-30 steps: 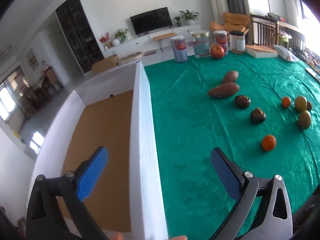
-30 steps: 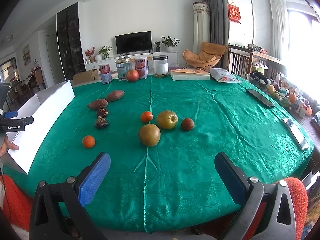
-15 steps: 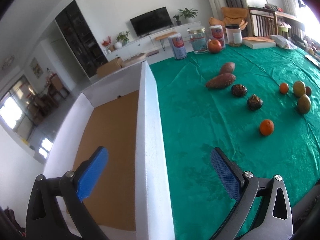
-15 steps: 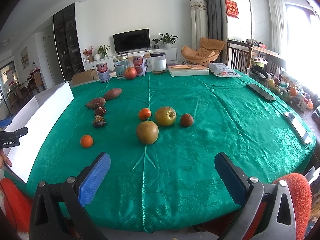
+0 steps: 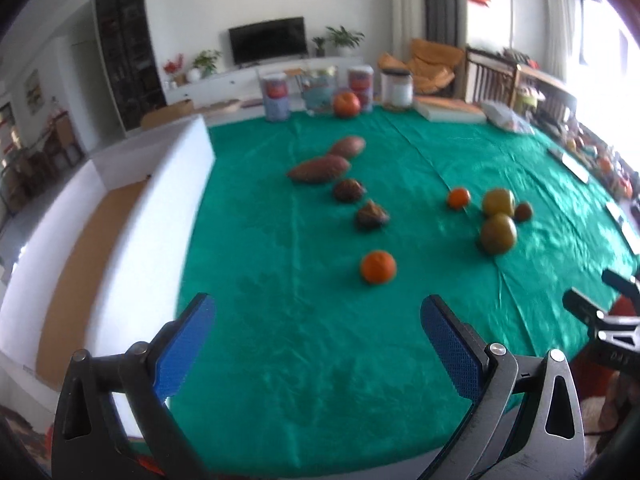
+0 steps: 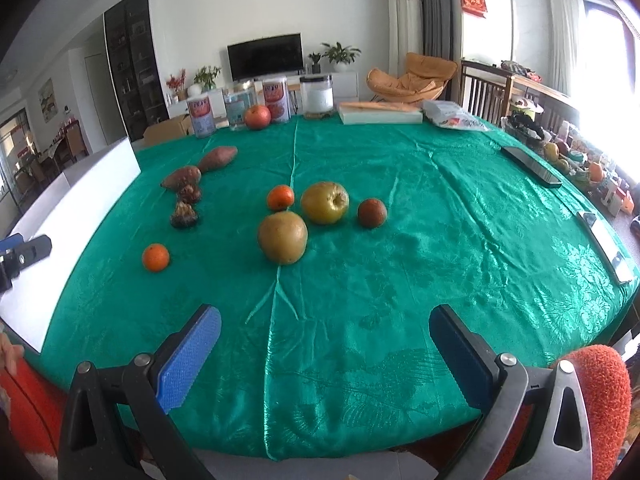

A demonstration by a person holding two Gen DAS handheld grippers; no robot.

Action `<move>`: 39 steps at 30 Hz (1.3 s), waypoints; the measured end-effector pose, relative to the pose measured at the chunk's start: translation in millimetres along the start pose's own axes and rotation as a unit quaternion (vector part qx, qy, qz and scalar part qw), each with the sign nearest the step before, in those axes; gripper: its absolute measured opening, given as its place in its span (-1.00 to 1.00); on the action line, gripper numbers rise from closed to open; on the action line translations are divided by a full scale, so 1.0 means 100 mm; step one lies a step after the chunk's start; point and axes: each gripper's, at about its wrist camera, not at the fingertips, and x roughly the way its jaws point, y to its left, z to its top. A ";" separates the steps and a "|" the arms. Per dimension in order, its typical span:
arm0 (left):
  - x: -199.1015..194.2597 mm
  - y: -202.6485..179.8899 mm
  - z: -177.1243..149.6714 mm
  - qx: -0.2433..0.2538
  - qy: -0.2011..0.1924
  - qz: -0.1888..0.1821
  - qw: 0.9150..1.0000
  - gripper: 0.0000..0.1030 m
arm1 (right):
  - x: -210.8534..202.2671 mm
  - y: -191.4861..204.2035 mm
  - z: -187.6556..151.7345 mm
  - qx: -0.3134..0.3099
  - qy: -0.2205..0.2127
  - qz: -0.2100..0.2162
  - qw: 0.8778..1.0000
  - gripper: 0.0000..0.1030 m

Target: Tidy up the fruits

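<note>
Fruit lies spread on the green tablecloth (image 6: 440, 220): a near orange (image 5: 378, 266) (image 6: 155, 257), a second orange (image 6: 280, 197), two brownish-green pears (image 6: 283, 237) (image 6: 324, 202), a small brown fruit (image 6: 372, 212), two sweet potatoes (image 6: 181, 176) (image 6: 218, 159), two dark scaly fruits (image 6: 183, 214), and a red apple (image 6: 257, 116) at the back. A white box (image 5: 120, 216) with a brown floor stands at the table's left. My left gripper (image 5: 316, 340) is open above the cloth, the near orange just beyond it. My right gripper (image 6: 326, 354) is open and empty near the front edge.
Tins (image 6: 200, 115) and a jar (image 6: 317, 95) line the far edge with a flat white box (image 6: 380, 114) and a bag (image 6: 454, 120). A dark remote (image 6: 532, 165) and phones (image 6: 606, 246) lie at the right edge. A person's fingers (image 6: 10, 354) show at lower left.
My left gripper has swung right, from straddling the white box's wall to facing the fruit on the cloth. My right gripper has moved closer to the fruit.
</note>
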 end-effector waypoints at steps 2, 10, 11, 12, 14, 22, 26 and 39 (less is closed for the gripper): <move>0.20 -0.18 -0.14 0.010 0.026 0.000 1.000 0.99 | 0.12 0.01 -0.05 -0.003 0.022 0.004 1.000 1.00; 0.64 -0.26 -0.39 -0.031 0.090 -0.008 0.995 0.98 | 0.38 0.02 -0.12 -0.016 0.047 -0.004 0.999 1.00; 0.66 -0.26 -0.42 -0.032 0.094 -0.009 0.995 0.98 | 0.41 0.02 -0.14 -0.015 0.053 -0.005 0.998 1.00; 0.67 -0.25 -0.44 -0.036 0.098 -0.013 0.994 0.98 | 0.45 0.01 -0.15 -0.015 0.062 -0.006 0.998 1.00; 0.68 -0.22 -0.47 -0.046 0.091 -0.019 0.995 0.99 | 0.51 0.02 -0.17 -0.016 0.072 -0.011 0.997 1.00; 0.68 -0.20 -0.51 -0.040 0.071 -0.019 0.997 0.99 | 0.56 0.02 -0.23 -0.018 0.064 -0.015 0.998 1.00; 0.68 -0.19 -0.51 -0.040 0.071 -0.019 0.996 0.99 | 0.56 0.03 -0.23 -0.018 0.060 -0.016 0.998 1.00; 0.68 -0.19 -0.50 -0.038 0.079 -0.019 0.996 0.99 | 0.55 0.04 -0.23 -0.017 0.056 -0.017 0.998 1.00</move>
